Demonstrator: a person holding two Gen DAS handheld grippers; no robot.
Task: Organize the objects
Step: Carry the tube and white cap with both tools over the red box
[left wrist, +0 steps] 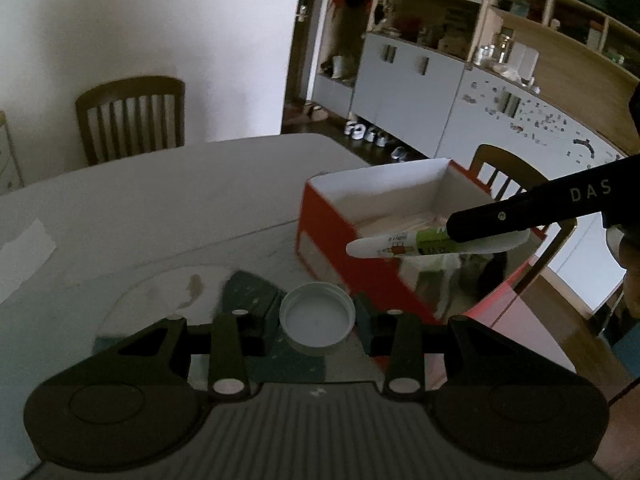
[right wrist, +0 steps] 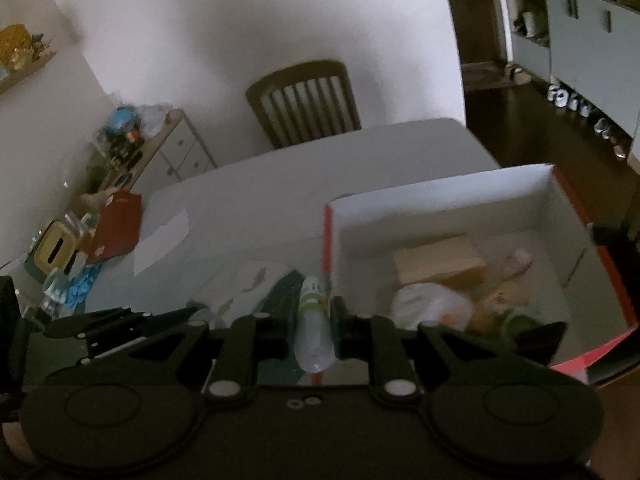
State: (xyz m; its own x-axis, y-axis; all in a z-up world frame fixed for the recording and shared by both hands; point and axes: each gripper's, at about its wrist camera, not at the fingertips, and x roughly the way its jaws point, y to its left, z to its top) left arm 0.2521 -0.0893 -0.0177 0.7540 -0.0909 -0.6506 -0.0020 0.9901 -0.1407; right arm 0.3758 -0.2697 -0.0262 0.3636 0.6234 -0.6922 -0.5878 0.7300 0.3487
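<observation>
Standing beside box (left wrist: pixel 380 216): chair (left wrist: pixel 500 176); tube (left wrist: pixel 432 244) crosses front.

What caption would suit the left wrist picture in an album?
Left gripper holds a white cap while the right gripper carries a white tube toward the red box.

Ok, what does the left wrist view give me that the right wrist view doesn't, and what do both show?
Left wrist only: the left claw shut on a white cap, and the tube's printed nozzle end pointing away from the right claw.

Right wrist only: the box's contents, a white bag and cardboard, plus the cluttered table edge with a red bag.

Both: the red box, the white-and-green tube, the table.
</observation>
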